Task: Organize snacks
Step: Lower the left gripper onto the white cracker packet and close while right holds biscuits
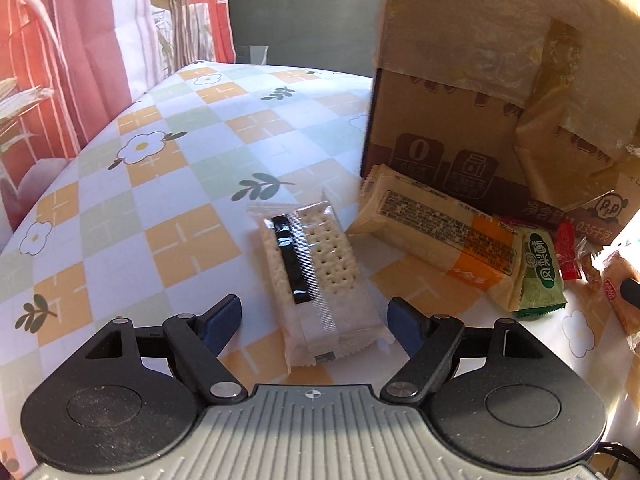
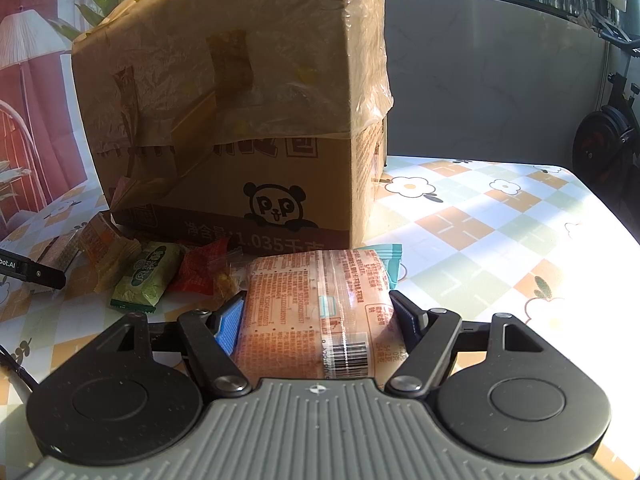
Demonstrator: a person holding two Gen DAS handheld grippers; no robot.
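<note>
The left gripper (image 1: 314,320) hovers low over the worktop (image 1: 192,184), its fingers (image 1: 222,322) spread wide on either side of a clear-wrapped cracker pack (image 1: 316,276) without touching it; the pack lies flat on the checked, flower-printed cloth. Just right of it a long yellow-and-orange snack pack (image 1: 436,228) leans against the foot of a cardboard box (image 1: 472,80), with a green pineapple-cake packet (image 1: 540,276) and a small red packet (image 1: 568,252) beside it. The right gripper (image 2: 316,316) has its fingers (image 2: 230,322) pressed against both sides of an orange-printed bread pack (image 2: 316,312), which rests in front of the box (image 2: 240,100). A teal wrapper (image 2: 390,260) peeks out behind it. To its left lie the green packet (image 2: 146,276) and the red packet (image 2: 200,270), touching one another.
</note>
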